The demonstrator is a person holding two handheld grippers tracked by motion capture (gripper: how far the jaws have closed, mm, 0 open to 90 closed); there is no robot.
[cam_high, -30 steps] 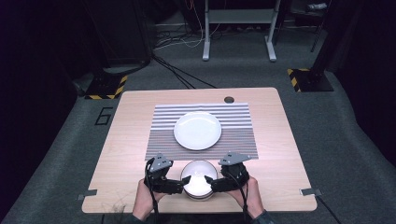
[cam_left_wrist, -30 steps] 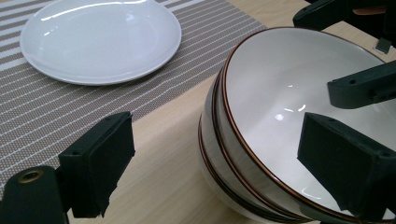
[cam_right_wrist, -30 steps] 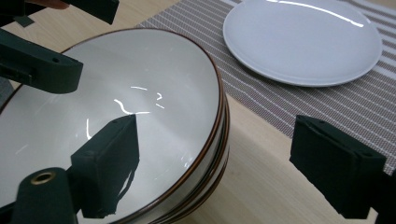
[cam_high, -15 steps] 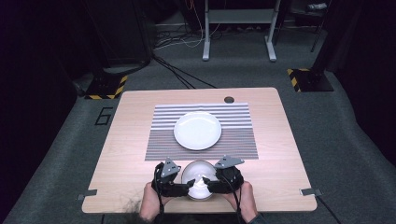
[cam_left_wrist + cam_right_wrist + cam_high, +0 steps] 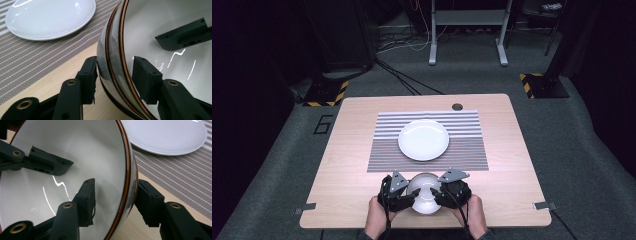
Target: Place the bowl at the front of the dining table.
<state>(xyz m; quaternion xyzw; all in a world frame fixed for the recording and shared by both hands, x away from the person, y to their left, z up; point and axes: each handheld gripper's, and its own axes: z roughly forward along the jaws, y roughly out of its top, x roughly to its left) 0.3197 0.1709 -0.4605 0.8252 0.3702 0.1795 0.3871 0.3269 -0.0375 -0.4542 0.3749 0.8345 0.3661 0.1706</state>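
Left gripper [image 5: 113, 72] clamped on bowl [image 5: 424, 192] rim; right gripper [image 5: 115, 200] clamped on opposite rim. Plate [image 5: 424, 139] ahead, on striped mat [image 5: 462, 145].

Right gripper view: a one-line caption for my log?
Right tool straddles the bowl rim, one jaw inside, one outside; plate on striped mat beyond.

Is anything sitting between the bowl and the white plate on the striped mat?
Nothing visible. Bare table and striped mat lie between the bowl and the plate, whose top is empty.
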